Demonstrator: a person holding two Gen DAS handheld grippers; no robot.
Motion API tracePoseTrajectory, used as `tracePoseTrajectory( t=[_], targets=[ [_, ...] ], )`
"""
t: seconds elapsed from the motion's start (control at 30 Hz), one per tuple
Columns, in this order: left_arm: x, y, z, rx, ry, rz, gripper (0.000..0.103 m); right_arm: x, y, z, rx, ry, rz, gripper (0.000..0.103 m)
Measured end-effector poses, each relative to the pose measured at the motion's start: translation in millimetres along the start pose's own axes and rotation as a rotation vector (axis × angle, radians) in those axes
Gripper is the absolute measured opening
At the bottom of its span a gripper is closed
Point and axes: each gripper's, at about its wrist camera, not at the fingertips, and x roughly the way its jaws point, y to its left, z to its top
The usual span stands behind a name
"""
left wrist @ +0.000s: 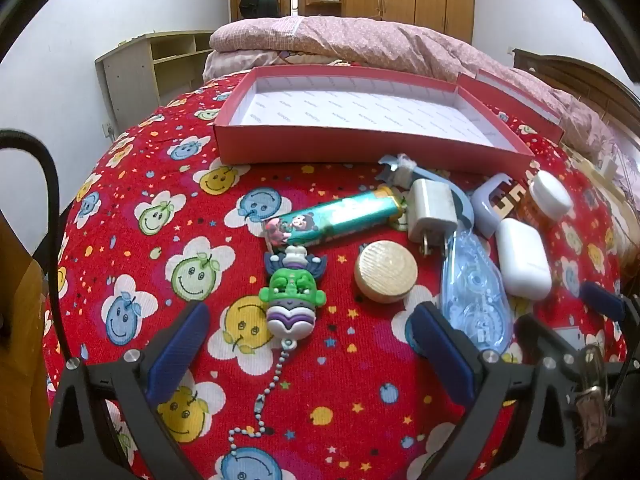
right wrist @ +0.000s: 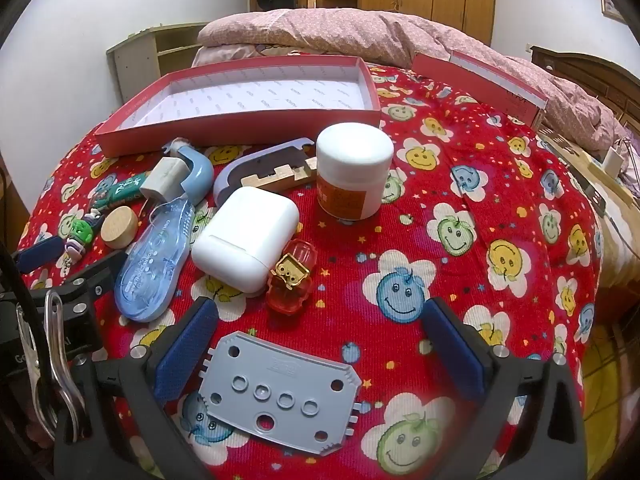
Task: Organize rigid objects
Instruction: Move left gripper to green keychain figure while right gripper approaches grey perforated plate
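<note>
A shallow red box (left wrist: 360, 140) with a white inside lies open at the back; it also shows in the right wrist view (right wrist: 240, 126). My left gripper (left wrist: 308, 320) is open, its fingers on either side of a green cartoon keychain (left wrist: 292, 296). Beyond lie a teal lighter (left wrist: 340, 216), a wooden disc (left wrist: 386, 272), a white charger (left wrist: 432, 208), a blue correction tape (left wrist: 476, 300) and a white earbud case (left wrist: 522, 258). My right gripper (right wrist: 320, 316) is open above a grey plastic plate (right wrist: 280, 396). A red clear case (right wrist: 292, 280) and a white-capped jar (right wrist: 352, 168) lie ahead.
Everything rests on a red smiley-print cloth (right wrist: 480, 200). The box lid (right wrist: 480, 76) lies at the back right. A pink quilt (left wrist: 360, 40) is piled behind, with shelves (left wrist: 160, 64) at the left and a power strip (right wrist: 600, 168) at the right.
</note>
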Motion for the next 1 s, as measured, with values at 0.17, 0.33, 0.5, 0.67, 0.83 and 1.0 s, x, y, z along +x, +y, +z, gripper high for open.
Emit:
tracePoseTrajectory(
  t=[0.17,0.33,0.5,0.67,0.83,1.0],
  targets=[
    [-1,0,0,0.009,0.010,-0.003,0.103,-1,0,0,0.000,0.001,0.000,0.103],
    [-3,3,2,0.027,0.037,-0.011,0.102,-2,-1,0,0.003,0.007,0.012,0.103],
    [-15,8,3,0.039,0.030,0.008,0.102,-7,-5,3,0.001,0.022,0.041,0.097],
    [-23,17,9,0.011,0.038,-0.006,0.102,-18,-10,6,0.027,0.013,0.067,0.094],
    [-35,28,10,0.001,0.035,-0.012,0.102,-32,-15,9,0.022,-0.026,0.075,0.094],
    [-43,34,4,0.010,0.026,-0.011,0.102,-40,-18,7,0.026,-0.027,0.116,0.094]
  ],
)
